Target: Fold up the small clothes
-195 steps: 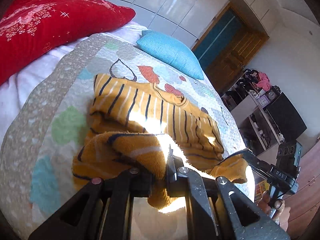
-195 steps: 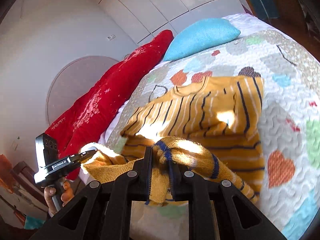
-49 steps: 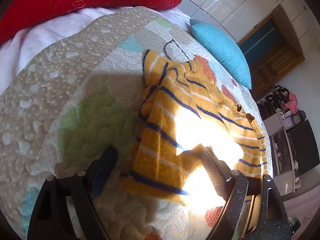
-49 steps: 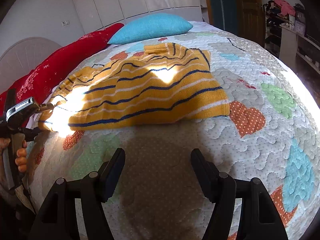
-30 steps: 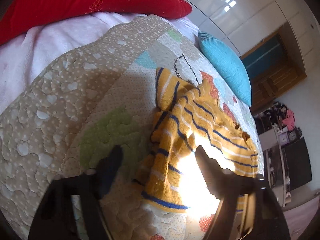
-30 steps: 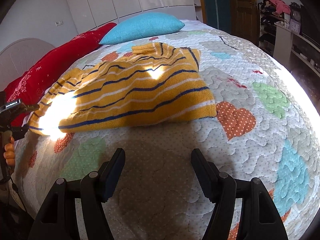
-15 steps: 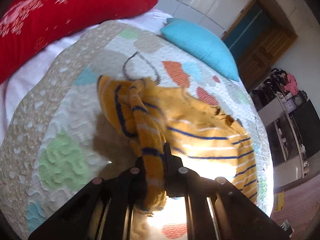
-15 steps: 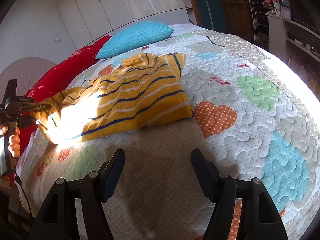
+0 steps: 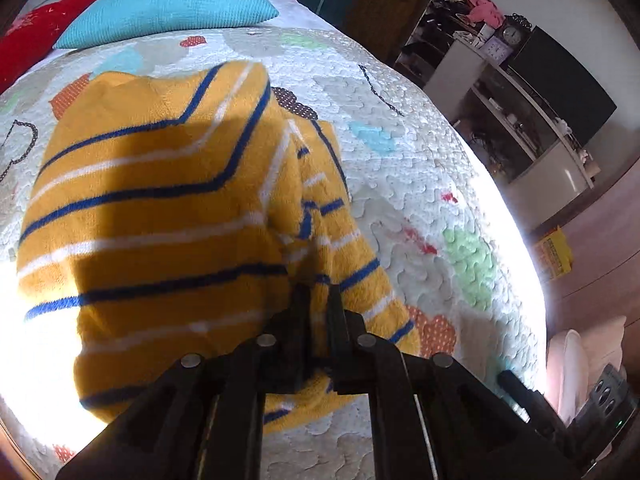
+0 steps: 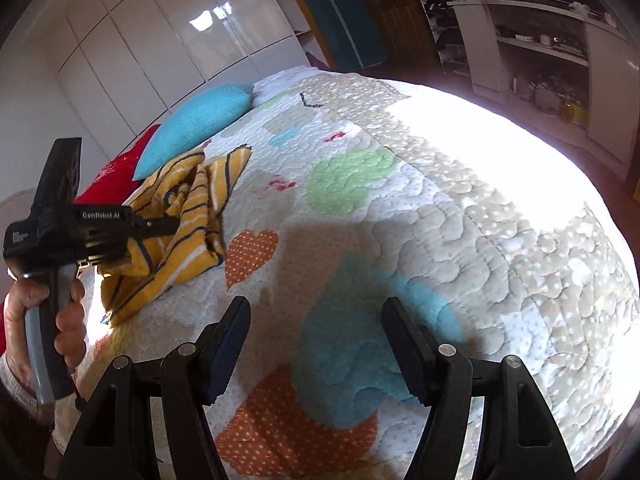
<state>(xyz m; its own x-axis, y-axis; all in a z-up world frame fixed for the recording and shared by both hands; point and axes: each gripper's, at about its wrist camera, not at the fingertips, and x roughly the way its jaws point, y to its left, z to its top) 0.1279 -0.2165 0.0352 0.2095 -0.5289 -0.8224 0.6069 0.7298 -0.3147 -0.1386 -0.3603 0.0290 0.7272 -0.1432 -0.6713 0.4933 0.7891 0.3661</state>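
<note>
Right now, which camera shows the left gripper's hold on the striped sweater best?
The right wrist view: it shows the left gripper from the side, shut on the bunched, lifted sweater. The left wrist view shows the sweater large, but the pinch itself is mostly hidden by its own fingers.

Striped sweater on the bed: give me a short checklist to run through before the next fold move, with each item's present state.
1. Left claw shut on the striped sweater: ok, the fabric is pinched between the closed fingers.
2. Right claw free to take a second edge: ok, it is open with nothing between the fingers, over bare quilt.
3. Sweater lying flat: not ok, in the right wrist view it is bunched and lifted at the grip.
4. Landing area beside the sweater clear: ok, only quilt there; the blue pillow lies apart, toward the headboard.
5. How many layers the left claw holds: cannot tell.
</note>
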